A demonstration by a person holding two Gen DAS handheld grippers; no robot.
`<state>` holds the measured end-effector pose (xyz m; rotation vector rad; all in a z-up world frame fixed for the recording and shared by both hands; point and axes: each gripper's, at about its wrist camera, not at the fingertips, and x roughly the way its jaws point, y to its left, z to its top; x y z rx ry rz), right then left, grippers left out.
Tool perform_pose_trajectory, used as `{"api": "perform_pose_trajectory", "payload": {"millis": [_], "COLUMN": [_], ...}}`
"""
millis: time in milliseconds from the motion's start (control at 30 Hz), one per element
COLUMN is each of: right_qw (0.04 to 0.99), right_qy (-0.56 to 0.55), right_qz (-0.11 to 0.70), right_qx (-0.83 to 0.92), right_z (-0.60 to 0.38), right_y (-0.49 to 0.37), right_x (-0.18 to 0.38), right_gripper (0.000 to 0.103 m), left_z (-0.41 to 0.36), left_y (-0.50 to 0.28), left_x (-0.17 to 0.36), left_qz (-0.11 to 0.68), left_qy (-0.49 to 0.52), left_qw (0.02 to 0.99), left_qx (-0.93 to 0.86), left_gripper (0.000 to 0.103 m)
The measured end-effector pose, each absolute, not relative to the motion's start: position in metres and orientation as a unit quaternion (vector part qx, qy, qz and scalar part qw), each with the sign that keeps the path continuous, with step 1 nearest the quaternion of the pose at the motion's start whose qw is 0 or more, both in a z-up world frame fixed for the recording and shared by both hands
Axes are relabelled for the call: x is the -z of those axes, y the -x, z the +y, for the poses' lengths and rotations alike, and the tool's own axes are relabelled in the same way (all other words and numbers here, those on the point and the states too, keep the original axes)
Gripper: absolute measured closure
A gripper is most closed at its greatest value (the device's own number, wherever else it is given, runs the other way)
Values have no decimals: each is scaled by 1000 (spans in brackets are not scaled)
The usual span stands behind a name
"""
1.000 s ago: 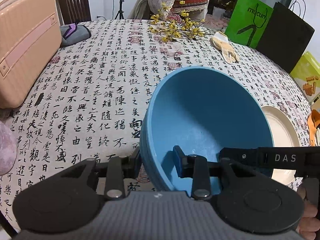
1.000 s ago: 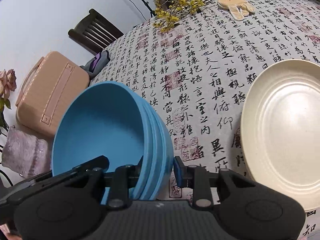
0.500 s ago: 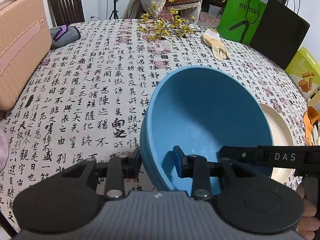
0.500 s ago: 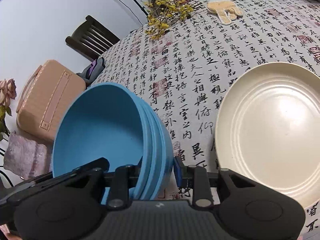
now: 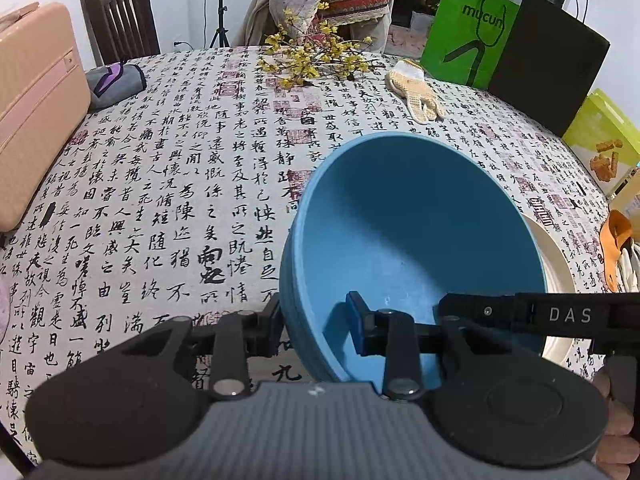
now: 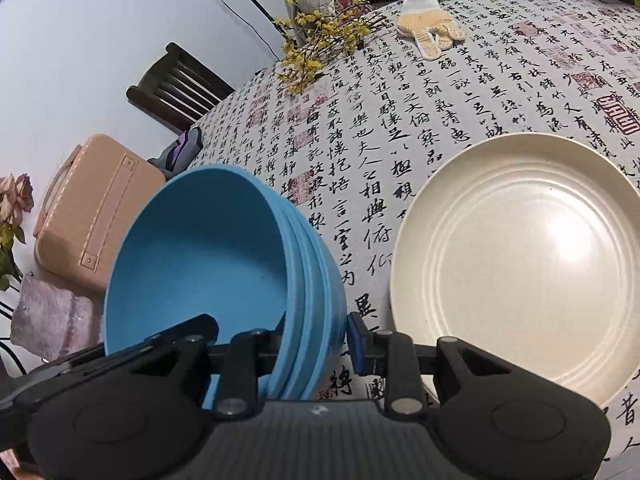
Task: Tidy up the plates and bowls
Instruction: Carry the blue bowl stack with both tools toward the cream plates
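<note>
Bowls [image 6: 224, 276], a nested blue stack, hang tilted above the desk [image 5: 192, 184], left tongs [image 5: 316, 322] and right tongs [image 6: 316, 338] each clamped on opposite rims; level them, then lower onto the cream plate [image 6: 516, 264] just beside.

My left gripper [image 5: 316, 320] points steeply downward, its 2 jaws clamped on the rim of the stack of blue bowls [image 5: 416, 232], 1 pad inside and 1 outside. My right gripper [image 6: 316, 340] grips the opposite rim likewise, angled down. My fingers [image 5: 616, 432] wrap the right gripper's handle at the left view's edge.
</note>
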<state>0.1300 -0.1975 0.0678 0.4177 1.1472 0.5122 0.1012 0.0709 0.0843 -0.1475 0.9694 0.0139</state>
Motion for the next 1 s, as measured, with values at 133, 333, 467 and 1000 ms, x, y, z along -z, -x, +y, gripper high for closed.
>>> {"api": "perform_pose_trajectory", "payload": {"millis": [133,333,467,1000], "right_qw": [790,792,794,800], "right_qy": [-195,-200,-202,-208], "right_qz": [530,527,525,518], "right_qx": [-237,-232,-230,-219], "right_z": [-205,-215,-223,-251], "right_y": [-129,-128,-128,-125], "right_x": [-70,-71,-72,-75], "right_gripper": [76,77,77,77], "left_z": [64,54,48,20], "left_y": [-102,-103,-104,-107], "left_x": [-86,-88,-89,-91], "left_qz": [464,463,461,459], "left_qy": [70,66,65,62], "left_qw": [883,884,885,886], "left_qx": [-4,0,3,16], "left_gripper": [70,70,70,70]}}
